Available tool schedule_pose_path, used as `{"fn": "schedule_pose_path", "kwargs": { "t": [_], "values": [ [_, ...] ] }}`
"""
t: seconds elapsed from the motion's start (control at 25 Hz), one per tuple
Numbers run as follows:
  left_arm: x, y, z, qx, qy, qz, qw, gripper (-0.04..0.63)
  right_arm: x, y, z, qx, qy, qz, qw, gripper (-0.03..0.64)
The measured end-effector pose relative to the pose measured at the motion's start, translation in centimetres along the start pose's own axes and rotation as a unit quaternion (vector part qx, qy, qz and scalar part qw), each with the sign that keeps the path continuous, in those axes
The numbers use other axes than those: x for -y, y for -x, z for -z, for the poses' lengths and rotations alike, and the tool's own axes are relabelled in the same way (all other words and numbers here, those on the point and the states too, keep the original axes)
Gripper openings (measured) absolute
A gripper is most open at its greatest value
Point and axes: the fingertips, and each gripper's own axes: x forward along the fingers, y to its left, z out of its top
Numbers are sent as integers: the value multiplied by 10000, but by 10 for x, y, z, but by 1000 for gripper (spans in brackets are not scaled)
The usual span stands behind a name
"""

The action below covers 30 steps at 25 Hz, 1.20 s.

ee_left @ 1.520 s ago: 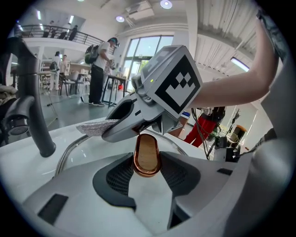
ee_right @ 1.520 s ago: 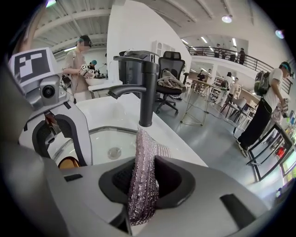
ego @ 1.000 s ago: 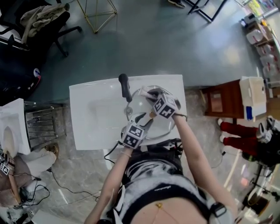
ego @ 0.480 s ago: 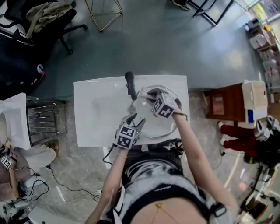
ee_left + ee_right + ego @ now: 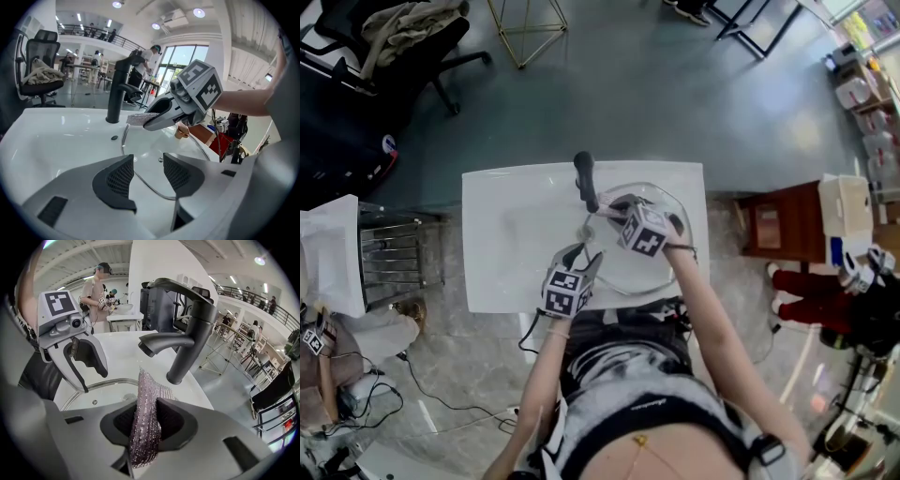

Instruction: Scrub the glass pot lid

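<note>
Head view steeply down over sink [image 5: 502, 258]; left, right gripper views low, close, sharing faucet [image 5: 116, 89].

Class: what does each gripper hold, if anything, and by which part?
The right gripper pinches the scrubbing cloth across its middle. The left gripper, whose jaws have just been opening, holds nothing.

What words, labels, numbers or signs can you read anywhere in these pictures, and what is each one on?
No readable words or numbers.
Marker cube on the left gripper: black-and-white square patterns, no letters.
Marker cube on the right gripper: the same.
Shirt: one small script line, too small to read.
</note>
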Motion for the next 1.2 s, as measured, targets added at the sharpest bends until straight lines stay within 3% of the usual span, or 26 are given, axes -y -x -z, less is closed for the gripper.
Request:
{"fn": "schedule_pose_path", "kwargs": {
  "t": [0.84,1.2],
  "values": [
    [-22,22,19,-121,221,-137,9996,207,-61,2,-20,109,410,-48,9991,94],
    [-32,26,29,-223,292,-226,9991,207,-77,4,-17,86,780,147,9968,95]
  ]
}}
